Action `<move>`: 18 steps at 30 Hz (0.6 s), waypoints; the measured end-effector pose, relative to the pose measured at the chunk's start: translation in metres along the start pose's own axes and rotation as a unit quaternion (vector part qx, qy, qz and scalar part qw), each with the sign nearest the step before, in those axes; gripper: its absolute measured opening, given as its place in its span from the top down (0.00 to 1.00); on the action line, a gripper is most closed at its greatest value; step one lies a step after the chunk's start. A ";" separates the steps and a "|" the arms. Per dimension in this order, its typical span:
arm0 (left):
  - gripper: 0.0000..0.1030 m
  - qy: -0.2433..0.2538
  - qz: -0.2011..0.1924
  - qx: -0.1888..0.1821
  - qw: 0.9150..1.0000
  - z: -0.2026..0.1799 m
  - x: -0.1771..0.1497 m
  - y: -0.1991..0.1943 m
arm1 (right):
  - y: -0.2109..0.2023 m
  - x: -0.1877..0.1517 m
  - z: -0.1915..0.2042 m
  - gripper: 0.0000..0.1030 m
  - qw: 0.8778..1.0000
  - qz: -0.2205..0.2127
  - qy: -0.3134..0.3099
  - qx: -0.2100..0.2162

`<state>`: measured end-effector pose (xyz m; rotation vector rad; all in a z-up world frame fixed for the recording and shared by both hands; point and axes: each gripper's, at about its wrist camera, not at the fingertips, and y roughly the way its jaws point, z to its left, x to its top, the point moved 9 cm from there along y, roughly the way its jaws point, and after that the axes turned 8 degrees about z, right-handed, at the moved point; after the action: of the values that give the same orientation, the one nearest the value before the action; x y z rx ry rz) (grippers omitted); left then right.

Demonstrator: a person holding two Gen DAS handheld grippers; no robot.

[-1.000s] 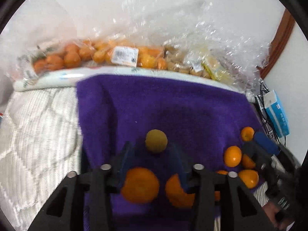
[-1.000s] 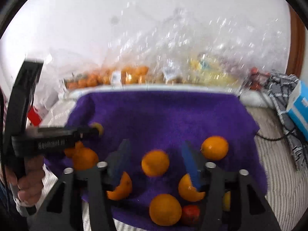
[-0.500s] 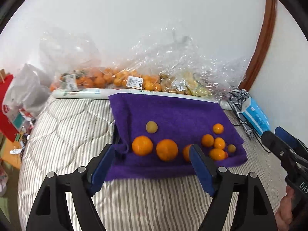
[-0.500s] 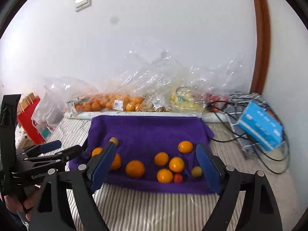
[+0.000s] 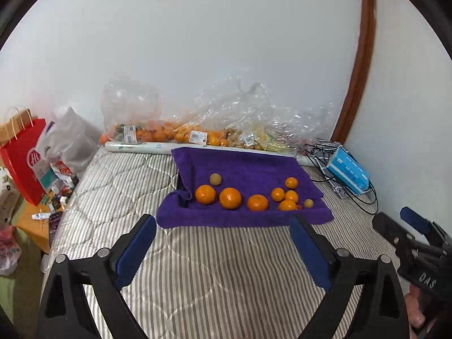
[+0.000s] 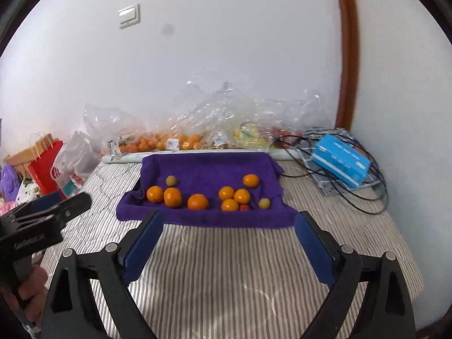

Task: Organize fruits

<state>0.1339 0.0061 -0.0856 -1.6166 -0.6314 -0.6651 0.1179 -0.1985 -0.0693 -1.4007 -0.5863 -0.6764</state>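
A purple towel (image 5: 248, 169) (image 6: 209, 166) lies on the striped mattress with loose fruit on it. Three bigger oranges (image 5: 230, 197) (image 6: 173, 197) sit in a row on its left half. Several smaller oranges (image 5: 291, 196) (image 6: 241, 196) cluster on its right half. A yellow-green fruit (image 5: 215, 179) lies behind the row, and another (image 6: 264, 203) lies at the right beside a small red fruit (image 6: 244, 207). My left gripper (image 5: 221, 223) and right gripper (image 6: 229, 217) hang over the mattress short of the towel. Their jaws are opening with nothing between them.
Clear plastic bags of oranges (image 5: 169, 132) and other fruit line the wall behind the towel, next to a white roll (image 5: 141, 148). A blue box (image 5: 347, 169) and black cables lie at the right. A red paper bag (image 5: 22, 158) stands beyond the mattress's left edge.
Both grippers have drawn back and risen from close over the fruit, so the whole towel now shows ahead. Both pairs of jaws have spread wider. The fruit has stayed in place.
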 end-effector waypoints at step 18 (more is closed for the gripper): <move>0.02 0.036 -0.050 0.016 0.998 -0.033 -0.021 -0.062 | -0.065 -0.018 -0.015 0.00 0.999 -0.041 0.002 0.003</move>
<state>0.0725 -0.0183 -0.0545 -1.5324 -0.6689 -0.7796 0.0583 -0.2151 -0.0394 -1.3759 -0.6455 -0.7426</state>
